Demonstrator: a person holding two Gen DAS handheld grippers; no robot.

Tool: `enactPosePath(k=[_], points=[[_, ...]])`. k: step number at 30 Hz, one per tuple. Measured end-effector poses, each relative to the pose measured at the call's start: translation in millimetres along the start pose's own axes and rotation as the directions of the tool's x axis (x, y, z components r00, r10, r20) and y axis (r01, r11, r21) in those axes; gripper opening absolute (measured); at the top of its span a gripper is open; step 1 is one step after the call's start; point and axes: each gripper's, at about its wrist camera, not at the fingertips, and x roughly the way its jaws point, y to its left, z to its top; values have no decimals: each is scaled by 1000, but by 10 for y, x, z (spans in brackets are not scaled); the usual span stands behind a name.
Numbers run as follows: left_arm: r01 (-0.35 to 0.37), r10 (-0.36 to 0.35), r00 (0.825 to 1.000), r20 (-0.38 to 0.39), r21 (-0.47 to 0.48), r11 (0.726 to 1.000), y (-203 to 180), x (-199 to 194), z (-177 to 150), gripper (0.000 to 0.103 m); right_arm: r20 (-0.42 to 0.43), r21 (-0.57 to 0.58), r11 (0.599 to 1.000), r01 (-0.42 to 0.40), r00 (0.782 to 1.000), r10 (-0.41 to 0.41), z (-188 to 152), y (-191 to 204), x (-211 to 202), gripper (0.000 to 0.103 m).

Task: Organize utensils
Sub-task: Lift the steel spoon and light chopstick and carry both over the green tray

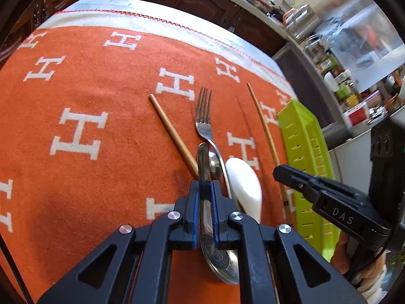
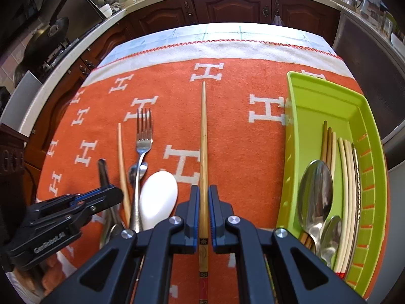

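My left gripper (image 1: 204, 190) is shut on a steel spoon (image 1: 203, 162), handle pointing forward, held just above the orange cloth. My right gripper (image 2: 203, 195) is shut on a wooden chopstick (image 2: 203, 136) that points away along the cloth. On the cloth lie a fork (image 1: 203, 116) (image 2: 143, 136), a white spoon (image 1: 244, 187) (image 2: 158, 197), a second wooden chopstick (image 1: 172, 131) (image 2: 122, 162) and a small steel spoon (image 1: 215, 163) under the fork. The green tray (image 2: 329, 101) at the right holds spoons (image 2: 315, 192) and several chopsticks (image 2: 345, 177).
The orange cloth with white H letters (image 2: 227, 126) covers the table, whose far edge meets dark wooden cabinets (image 2: 227, 7). The right gripper's body (image 1: 329, 197) shows beside the tray (image 1: 303, 136) in the left wrist view. A cluttered counter (image 1: 354, 88) stands to the right.
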Motion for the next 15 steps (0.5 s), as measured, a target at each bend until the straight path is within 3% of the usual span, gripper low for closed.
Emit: enactPosePath(k=[9,15], points=[[79,-90,987,134,89,993,-137,-418,18,2,75,40,998,-58,996,55,-115,-75,-292,7],[96,-128,980,152,201,975,-446,-626,22,2,133,71,995,-68,989,58,-210,-194,-585,7]])
